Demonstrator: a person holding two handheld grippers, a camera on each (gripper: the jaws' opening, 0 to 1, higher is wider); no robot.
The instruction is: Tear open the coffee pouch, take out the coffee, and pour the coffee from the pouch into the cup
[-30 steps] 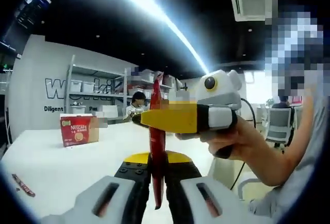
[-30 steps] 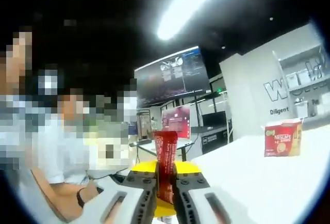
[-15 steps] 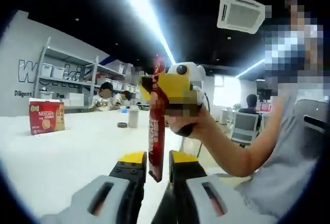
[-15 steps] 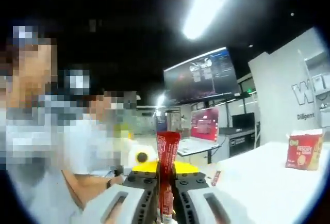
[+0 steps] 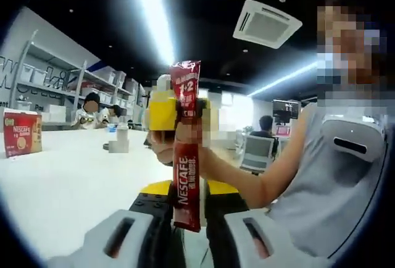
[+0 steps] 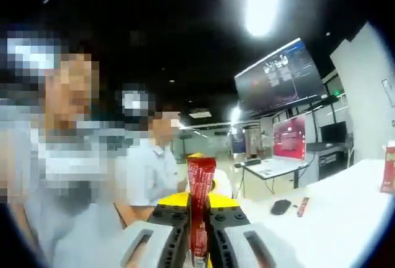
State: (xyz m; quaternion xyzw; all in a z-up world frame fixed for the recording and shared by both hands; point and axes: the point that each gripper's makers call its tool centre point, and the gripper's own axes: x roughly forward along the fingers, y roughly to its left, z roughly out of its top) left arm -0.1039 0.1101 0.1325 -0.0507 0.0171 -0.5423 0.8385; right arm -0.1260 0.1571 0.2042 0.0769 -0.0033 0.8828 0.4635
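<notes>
The red coffee pouch [image 5: 187,157] stands upright above the white table [image 5: 62,188], pinched at its lower end between the closed jaws of the left gripper [image 5: 187,215], while the right gripper [image 5: 170,110] clamps its upper part just under the top edge. In the right gripper view the pouch [image 6: 199,203] rises between that gripper's [image 6: 199,234] closed jaws. A red box [image 5: 20,133] sits on the table, far left of the pouch, and a person's hand [image 5: 179,147] is behind the pouch
</notes>
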